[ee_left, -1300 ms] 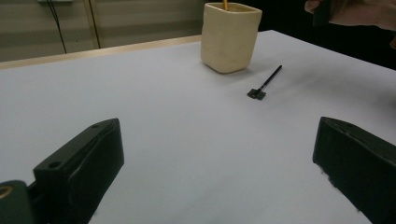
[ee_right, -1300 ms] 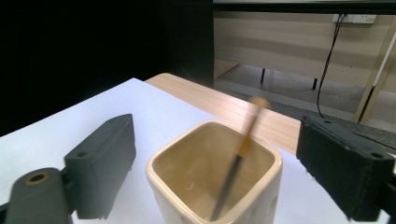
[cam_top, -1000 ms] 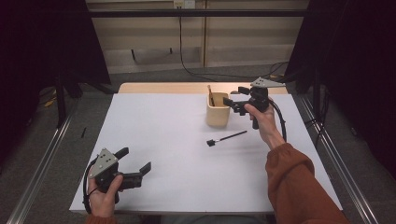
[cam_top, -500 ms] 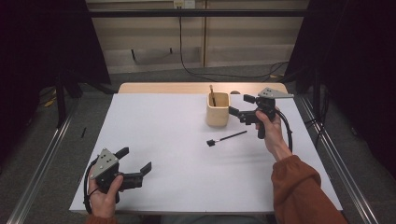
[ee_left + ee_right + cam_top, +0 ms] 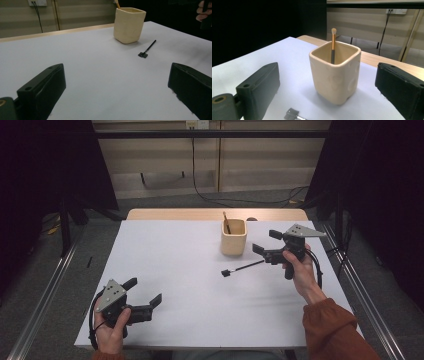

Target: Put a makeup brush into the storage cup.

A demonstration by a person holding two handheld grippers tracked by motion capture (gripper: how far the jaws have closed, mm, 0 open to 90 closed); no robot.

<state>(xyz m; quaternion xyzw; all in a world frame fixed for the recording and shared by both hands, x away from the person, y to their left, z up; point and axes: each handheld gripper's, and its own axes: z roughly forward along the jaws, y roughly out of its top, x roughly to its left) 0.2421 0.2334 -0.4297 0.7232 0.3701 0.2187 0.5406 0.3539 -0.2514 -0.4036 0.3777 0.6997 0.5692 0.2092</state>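
Cream, perhaps ceramic squarish cup (image 5: 334, 75) holds brush (image 5: 333, 45).

The cup (image 5: 333, 75) is pale cream, plain but for faint round dimples; the brush (image 5: 333, 45) inside it has an orange handle, dark ferrule and beige tip. At the cup's 6 o'clock in the high view lies an all-black brush (image 5: 243, 267) on the white table (image 5: 190, 270), whose far edge is light wood

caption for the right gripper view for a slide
Open right gripper facing a cream cup that holds one upright brush.
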